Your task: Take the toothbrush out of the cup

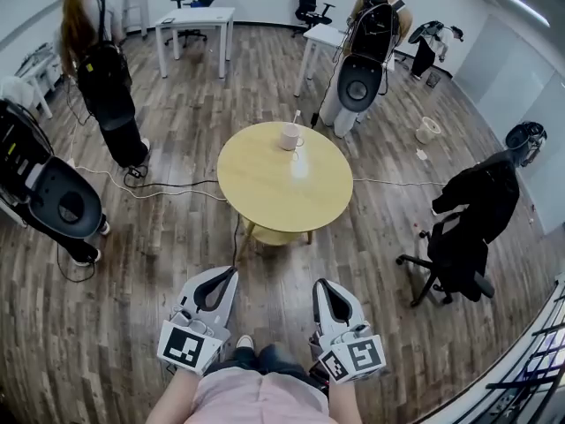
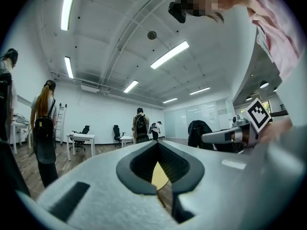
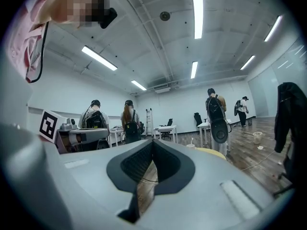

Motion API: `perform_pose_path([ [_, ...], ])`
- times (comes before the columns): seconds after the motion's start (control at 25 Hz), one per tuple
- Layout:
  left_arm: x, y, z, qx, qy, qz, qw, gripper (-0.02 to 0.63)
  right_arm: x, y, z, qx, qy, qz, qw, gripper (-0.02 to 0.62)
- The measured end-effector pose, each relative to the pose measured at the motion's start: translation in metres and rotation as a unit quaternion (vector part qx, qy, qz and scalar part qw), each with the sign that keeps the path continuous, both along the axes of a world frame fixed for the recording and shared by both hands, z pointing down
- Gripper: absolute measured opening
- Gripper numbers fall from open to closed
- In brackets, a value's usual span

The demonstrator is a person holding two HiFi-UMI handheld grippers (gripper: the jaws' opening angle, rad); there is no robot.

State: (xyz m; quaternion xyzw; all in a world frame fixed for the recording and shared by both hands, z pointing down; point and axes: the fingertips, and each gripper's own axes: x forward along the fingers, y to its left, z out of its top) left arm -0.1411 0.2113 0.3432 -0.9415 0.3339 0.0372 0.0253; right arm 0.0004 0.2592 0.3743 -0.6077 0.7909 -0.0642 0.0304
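Note:
A white cup (image 1: 290, 137) stands near the far edge of the round yellow table (image 1: 265, 193), with a toothbrush (image 1: 297, 117) sticking up out of it. Both grippers are held level in front of the person, well short of the table. My left gripper (image 1: 232, 276) has its jaws together and holds nothing. My right gripper (image 1: 320, 284) is shut and empty too. In the right gripper view the cup (image 3: 192, 145) shows small and far off, right of the shut gripper (image 3: 152, 142). In the left gripper view a slice of the table (image 2: 160, 176) shows behind the gripper (image 2: 156, 143).
Several people with backpacks (image 1: 104, 82) stand around the room. White desks (image 1: 196, 20) and office chairs stand at the back. A black chair draped with a jacket (image 1: 468, 223) is at the right. A cable (image 1: 168, 188) runs over the wooden floor to the table.

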Motion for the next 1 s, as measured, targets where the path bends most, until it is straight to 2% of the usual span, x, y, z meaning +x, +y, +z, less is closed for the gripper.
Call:
perform_pose_path([
  [0.36, 0.031, -0.047, 0.003, -0.002, -0.005, -0.011, 0.9999, -0.004, 0.031, -0.053, 0.010, -0.009, -0.007, -0.015, 1.000, 0.005],
  [0.72, 0.088, -0.099, -0.011, 0.018, 0.008, -0.033, 0.9993, -0.004, 0.086, -0.112, 0.002, 0.001, 0.004, -0.046, 0.999, 0.005],
  [1.0, 0.107, -0.127, -0.005, 0.009, 0.014, -0.047, 0.9988, -0.005, 0.106, -0.144, 0.004, -0.001, -0.005, -0.056, 0.998, 0.005],
])
